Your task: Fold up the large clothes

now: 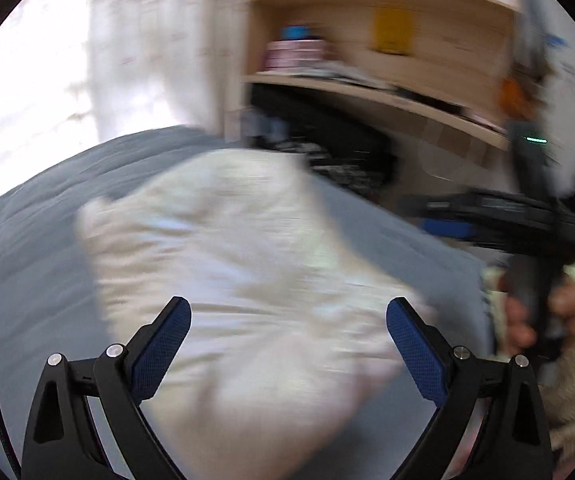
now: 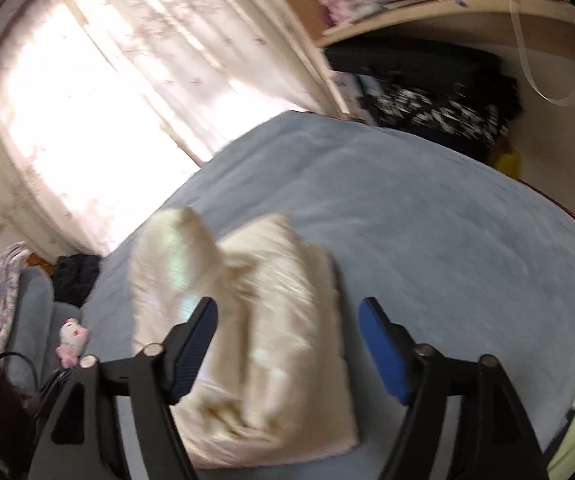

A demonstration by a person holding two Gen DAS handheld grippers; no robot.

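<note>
Both grippers tilt down over the bed (image 2: 427,216). The left gripper (image 1: 289,336) and right gripper (image 2: 287,340) spread their fingers wide, gripping nothing; the folded cream garment (image 2: 263,340) lies on the bed below.

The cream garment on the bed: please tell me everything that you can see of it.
The cream garment looks like soft, slightly shiny cloth, folded into a thick, rough rectangle with one rounded lump standing up at its far left corner. It lies on the grey-blue bed cover. Both pictures are blurred, so seams and details cannot be told. Neither hand-held gripper touches it; nothing else rests on it.
</note>
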